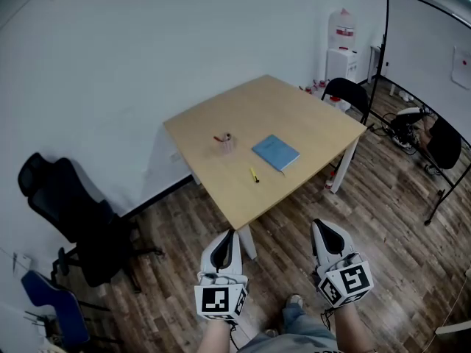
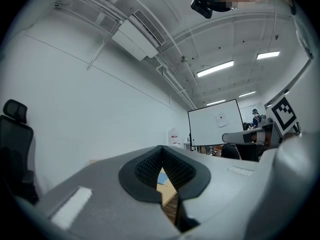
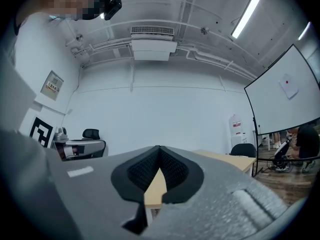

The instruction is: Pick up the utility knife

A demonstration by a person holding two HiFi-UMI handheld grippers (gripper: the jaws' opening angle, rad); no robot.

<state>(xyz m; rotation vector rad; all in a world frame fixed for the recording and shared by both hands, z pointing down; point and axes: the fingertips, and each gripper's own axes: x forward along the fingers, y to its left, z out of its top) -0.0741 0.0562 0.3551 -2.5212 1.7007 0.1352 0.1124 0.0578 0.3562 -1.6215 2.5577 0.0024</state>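
While short of the tabletop, claws: two, left claw and right claw, closed, empty.
On tabletop: one utility knife, one notebook, one cup.

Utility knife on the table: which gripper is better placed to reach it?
Left, narrowly. In the head view the left gripper lies nearer the yellow utility knife; the right gripper is farther to the side. Both are shut, empty and short of the table.
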